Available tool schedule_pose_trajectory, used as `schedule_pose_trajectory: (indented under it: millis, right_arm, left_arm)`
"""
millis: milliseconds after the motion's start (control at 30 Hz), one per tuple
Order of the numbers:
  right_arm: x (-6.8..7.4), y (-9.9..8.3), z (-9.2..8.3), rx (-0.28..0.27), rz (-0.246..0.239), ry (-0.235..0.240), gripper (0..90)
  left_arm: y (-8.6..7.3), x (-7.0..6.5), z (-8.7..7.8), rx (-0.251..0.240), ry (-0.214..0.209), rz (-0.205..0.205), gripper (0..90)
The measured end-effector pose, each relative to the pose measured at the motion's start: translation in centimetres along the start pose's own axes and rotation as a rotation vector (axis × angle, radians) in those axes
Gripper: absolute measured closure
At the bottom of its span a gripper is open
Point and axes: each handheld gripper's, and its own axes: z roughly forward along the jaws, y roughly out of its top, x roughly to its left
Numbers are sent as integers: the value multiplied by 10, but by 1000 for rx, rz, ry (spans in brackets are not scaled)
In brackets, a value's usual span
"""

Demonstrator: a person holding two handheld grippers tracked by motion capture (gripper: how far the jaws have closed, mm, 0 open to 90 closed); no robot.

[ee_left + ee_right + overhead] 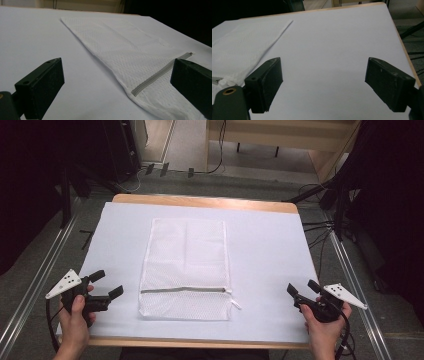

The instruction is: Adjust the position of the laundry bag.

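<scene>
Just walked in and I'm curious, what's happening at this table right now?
A person sits at a table covered in white, holding a two-jaw tool in each hand. A white mesh bag lies flat in the middle, its grey zipper running across near the person's end and apparently closed. The left tool and right tool sit at either side of the bag, both with jaws wide open, touching nothing. Nothing has been grasped yet.

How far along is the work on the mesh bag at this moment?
Nothing looks done yet: the white mesh bag lies flat on the table, its grey zipper closed. Nothing is in hand: the left gripper and right gripper sit open on either side, clear of the bag. Any handling of the bag is still ahead.
</scene>
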Motion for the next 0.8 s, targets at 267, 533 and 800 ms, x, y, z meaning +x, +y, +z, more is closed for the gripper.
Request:
schedule_pose_trajectory:
  millis: [267, 533, 800]
  right_arm:
    - [30, 15, 17, -6, 49, 59, 258]
    - [78, 18, 57, 58, 16, 123, 438]
    - [117, 6, 96, 188, 10, 204, 558]
  left_arm:
    - [-1, 0, 1, 5, 6, 1, 0]
    - [-2, -2, 1, 8, 13, 13, 0]
    - [-2, -4, -1, -2, 7, 25, 0]
